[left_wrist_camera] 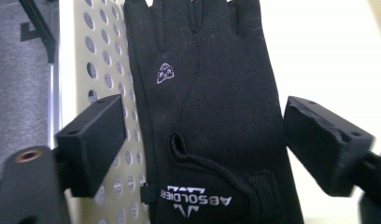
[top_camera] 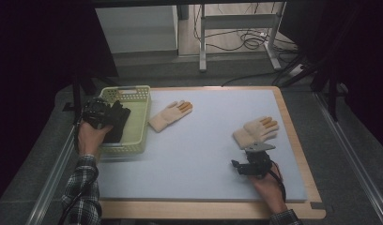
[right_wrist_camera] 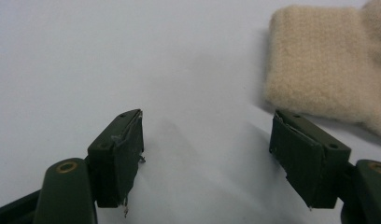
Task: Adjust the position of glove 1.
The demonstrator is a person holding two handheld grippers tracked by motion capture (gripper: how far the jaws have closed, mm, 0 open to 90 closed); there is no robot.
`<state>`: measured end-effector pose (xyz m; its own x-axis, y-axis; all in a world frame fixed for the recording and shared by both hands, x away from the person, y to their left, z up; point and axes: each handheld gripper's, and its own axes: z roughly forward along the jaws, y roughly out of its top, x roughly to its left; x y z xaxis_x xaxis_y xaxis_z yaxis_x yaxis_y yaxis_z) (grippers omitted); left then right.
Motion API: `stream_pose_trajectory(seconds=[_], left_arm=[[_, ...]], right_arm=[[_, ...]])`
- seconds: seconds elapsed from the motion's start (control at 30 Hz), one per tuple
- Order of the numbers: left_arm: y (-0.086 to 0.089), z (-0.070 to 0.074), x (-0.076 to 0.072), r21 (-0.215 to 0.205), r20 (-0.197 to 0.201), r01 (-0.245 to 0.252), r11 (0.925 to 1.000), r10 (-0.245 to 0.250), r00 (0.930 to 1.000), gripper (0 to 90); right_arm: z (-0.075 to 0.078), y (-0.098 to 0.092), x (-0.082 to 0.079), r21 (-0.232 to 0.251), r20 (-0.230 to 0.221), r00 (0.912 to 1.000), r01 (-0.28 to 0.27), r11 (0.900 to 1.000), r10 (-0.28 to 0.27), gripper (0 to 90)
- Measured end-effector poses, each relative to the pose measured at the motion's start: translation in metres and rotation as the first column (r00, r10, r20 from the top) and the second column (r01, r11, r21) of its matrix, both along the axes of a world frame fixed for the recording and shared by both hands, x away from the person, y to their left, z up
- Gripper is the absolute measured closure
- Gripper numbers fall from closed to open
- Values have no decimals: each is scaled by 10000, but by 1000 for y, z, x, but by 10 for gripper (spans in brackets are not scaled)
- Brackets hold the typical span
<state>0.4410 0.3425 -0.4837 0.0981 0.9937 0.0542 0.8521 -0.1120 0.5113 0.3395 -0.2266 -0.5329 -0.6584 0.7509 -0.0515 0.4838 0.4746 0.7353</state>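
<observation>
Pale mat (top_camera: pixel 203 154): two beige gloves (top_camera: pixel 170 115), one black glove (left_wrist_camera: pixel 212 112), one basket (top_camera: pixel 138 105).

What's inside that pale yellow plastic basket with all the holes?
A black fabric glove lies in the pale yellow perforated plastic basket, between the left gripper's open jaws. Whatever lies beneath the glove is covered.

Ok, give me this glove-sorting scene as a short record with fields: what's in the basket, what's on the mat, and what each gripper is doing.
basket: pale yellow, perforated, at the left edge of the mat; holds the black glove
black glove: lies between the left gripper's jaws, pads clear of it
left gripper: over the basket, jaws open
beige gloves: one near the basket, one near the right gripper
right gripper: jaws open above the mat, nothing between them, beige glove's cuff just beyond one jaw
</observation>
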Motion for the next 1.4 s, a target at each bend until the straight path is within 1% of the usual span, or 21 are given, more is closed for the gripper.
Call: stream_pose_trajectory(seconds=[0.07,0.2,0.27,0.33,0.4,0.43,0.5,0.57,0.63,0.8,0.83,0.9,0.97,1.1,1.23,1.33,1.37,1.4], left_arm=[[3,1,-2,-280,125,92,9996,-89,9999,108],[7,3,-7,-848,448,273,9960,-236,9987,87],[9,6,-9,-968,579,231,9950,-175,9982,88],[10,10,-11,-1283,932,175,9916,-55,9956,94],[9,14,-16,-1709,1334,357,9846,-128,9910,105],[8,15,-18,-1973,1536,496,9791,-192,9880,106],[5,17,-23,-2311,1816,912,9686,-491,9821,103],[1,18,-28,-2412,1972,1328,9614,-854,9766,79],[-3,18,-32,-2544,2138,1656,9528,-1116,9705,55],[-15,19,-41,-2751,2510,2438,9300,-1753,9520,34],[-18,20,-44,-2738,2570,2563,9270,-1863,9483,31],[-24,21,-48,-2715,2720,2847,9194,-2104,9390,28],[-31,23,-53,-2665,2860,3081,9133,-2303,9301,25],[-43,27,-63,-2524,3182,3520,9013,-2663,9099,22],[-56,29,-74,-2472,3508,3956,8845,-2989,8875,22],[-65,29,-80,-2321,3632,4250,8749,-3274,8723,22],[-69,28,-83,-2218,3640,4330,8737,-3378,8680,20],[-72,28,-85,-2096,3691,4474,8694,-3534,8596,20]], right_arm=[[0,0,0,0,2,10000,0,10000,0,257],[0,0,0,-6,8,10000,1,10000,-1,256],[0,0,0,-3,2,10000,4,10000,-4,256],[0,0,0,-6,3,10000,10,10000,-10,255],[0,0,0,-4,3,10000,11,10000,-11,255],[0,0,0,-5,1,10000,11,10000,-11,255],[0,0,0,-24,-11,10000,7,10000,-7,254],[0,0,0,-32,0,10000,8,10000,-8,254],[0,0,0,-28,-7,10000,12,10000,-12,254],[0,0,0,-23,-20,10000,21,10000,-21,253],[0,0,0,-25,-18,10000,21,10000,-21,252],[0,0,0,-29,-14,10000,23,10000,-23,252],[0,0,0,-30,-13,10000,25,10000,-25,252],[0,0,0,-36,-14,10000,40,10000,-40,250],[0,0,0,-42,-21,10000,48,10000,-48,249],[0,0,0,-42,-19,10000,49,10000,-49,248],[0,0,0,-41,-21,10000,49,10000,-49,248],[0,0,0,-41,-21,10000,48,10000,-48,248]])
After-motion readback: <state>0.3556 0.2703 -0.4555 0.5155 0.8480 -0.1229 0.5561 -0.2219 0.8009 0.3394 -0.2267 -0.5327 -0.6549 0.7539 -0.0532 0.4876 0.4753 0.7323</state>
